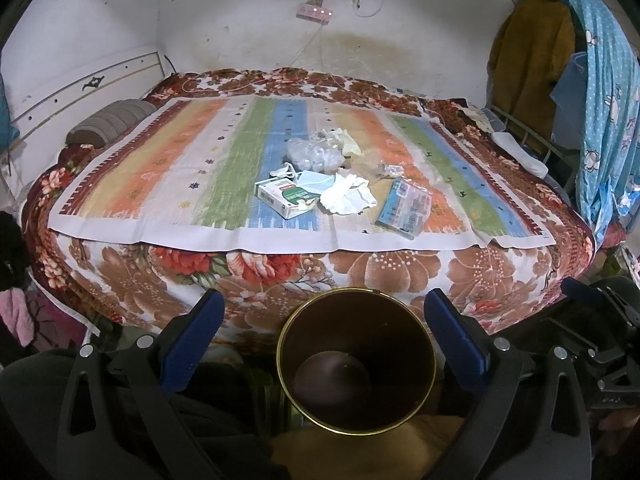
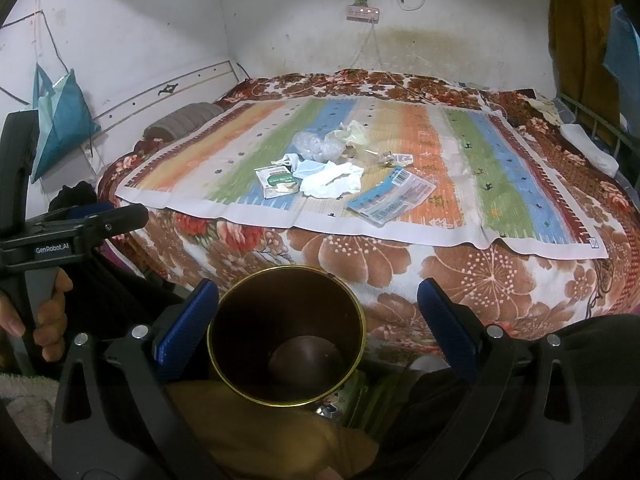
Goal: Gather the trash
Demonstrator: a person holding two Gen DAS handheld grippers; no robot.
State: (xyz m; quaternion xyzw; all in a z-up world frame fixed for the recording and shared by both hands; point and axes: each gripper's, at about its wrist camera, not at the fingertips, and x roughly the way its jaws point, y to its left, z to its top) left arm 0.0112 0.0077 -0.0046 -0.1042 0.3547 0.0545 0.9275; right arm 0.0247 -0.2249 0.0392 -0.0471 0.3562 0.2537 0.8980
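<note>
A pile of trash lies mid-bed on a striped mat (image 1: 168, 184): a white and green box (image 1: 282, 197), a blue face mask (image 1: 316, 182), crumpled white tissue (image 1: 347, 197), a clear plastic bag (image 1: 312, 152), pale gloves (image 1: 347, 141) and a blue printed packet (image 1: 407, 208). The same box (image 2: 276, 182), tissue (image 2: 332, 179) and packet (image 2: 392, 197) show in the right wrist view. A brown bin with a gold rim (image 1: 356, 364) (image 2: 286, 334) stands empty below the bed's near edge. My left gripper (image 1: 324, 330) and right gripper (image 2: 318, 316) are open above it, holding nothing.
The bed has a floral blanket (image 1: 400, 276) and a grey pillow (image 1: 112, 120) at the far left. Clothes hang at the right (image 1: 600, 120). A blue bag (image 2: 60, 116) hangs on the left wall. A power strip (image 1: 314, 12) is on the back wall.
</note>
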